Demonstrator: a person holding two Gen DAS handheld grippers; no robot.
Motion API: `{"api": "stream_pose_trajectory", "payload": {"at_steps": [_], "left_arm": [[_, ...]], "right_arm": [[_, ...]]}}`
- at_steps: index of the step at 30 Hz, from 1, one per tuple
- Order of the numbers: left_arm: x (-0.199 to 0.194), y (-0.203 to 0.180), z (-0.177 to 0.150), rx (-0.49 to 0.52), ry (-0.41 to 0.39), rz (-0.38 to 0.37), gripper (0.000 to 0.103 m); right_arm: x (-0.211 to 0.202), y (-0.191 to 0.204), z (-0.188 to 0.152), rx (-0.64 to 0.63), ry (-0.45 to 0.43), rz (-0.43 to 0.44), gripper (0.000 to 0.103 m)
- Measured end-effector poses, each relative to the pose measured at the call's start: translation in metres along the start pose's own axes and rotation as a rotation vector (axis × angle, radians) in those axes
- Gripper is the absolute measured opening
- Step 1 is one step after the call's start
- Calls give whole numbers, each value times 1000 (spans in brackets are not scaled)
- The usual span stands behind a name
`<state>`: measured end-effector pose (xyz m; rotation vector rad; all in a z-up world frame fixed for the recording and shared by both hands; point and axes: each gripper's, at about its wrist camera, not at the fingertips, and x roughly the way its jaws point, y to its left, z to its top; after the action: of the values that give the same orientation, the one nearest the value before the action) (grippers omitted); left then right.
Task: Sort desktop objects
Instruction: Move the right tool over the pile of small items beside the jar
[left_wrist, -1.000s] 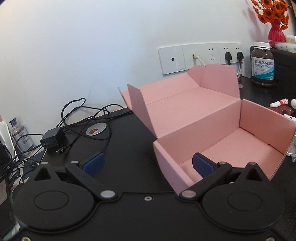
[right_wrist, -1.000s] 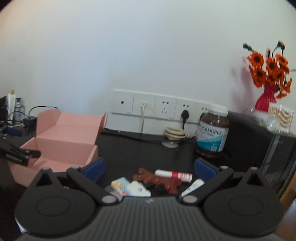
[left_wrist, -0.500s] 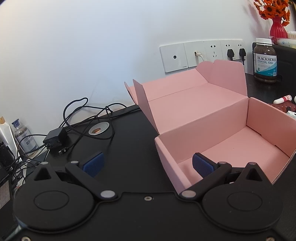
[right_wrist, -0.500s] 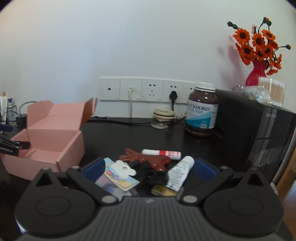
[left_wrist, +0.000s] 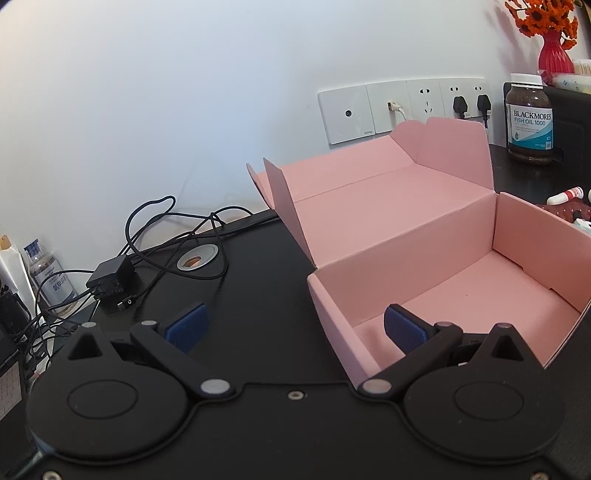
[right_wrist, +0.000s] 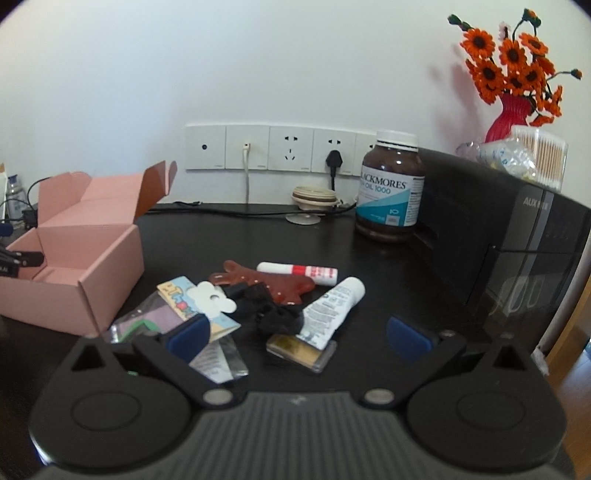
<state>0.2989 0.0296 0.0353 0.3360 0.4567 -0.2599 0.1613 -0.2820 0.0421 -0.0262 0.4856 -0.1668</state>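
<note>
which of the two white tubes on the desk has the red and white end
The slim tube lying farther back, beside the brown reindeer-shaped piece. The fatter tube in front of it is white with black print only.

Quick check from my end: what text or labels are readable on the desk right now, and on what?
"BLACKMORES FISH OIL 1000": label of the brown supplement bottle.
"AUX": front of the black appliance.
White tube, small bottle, colourful card, red-and-white stick: print too small or blurred.

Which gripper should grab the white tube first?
The right gripper, probably. Its open fingers already point at the white tube in the pile. The left gripper straddles the pink box wall instead.
</note>
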Motion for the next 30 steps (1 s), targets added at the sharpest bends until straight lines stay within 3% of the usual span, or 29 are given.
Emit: {"api": "stream_pose_trajectory", "payload": {"at_steps": [10,23,26,30], "left_arm": [[0,0,0,-1,2,-1,103],[1,0,-1,0,1,3,103],[0,-1,-1,6,-5,6,103],[0,-2,0,6,-3,6,103]], "right_arm": [[1,-25,-5,20,33,-6,102],[30,-60,10,257,98,-38,100],[43,-59,14,274,133,-42,88],[54,-60,16,300,154,-38,82]]}}
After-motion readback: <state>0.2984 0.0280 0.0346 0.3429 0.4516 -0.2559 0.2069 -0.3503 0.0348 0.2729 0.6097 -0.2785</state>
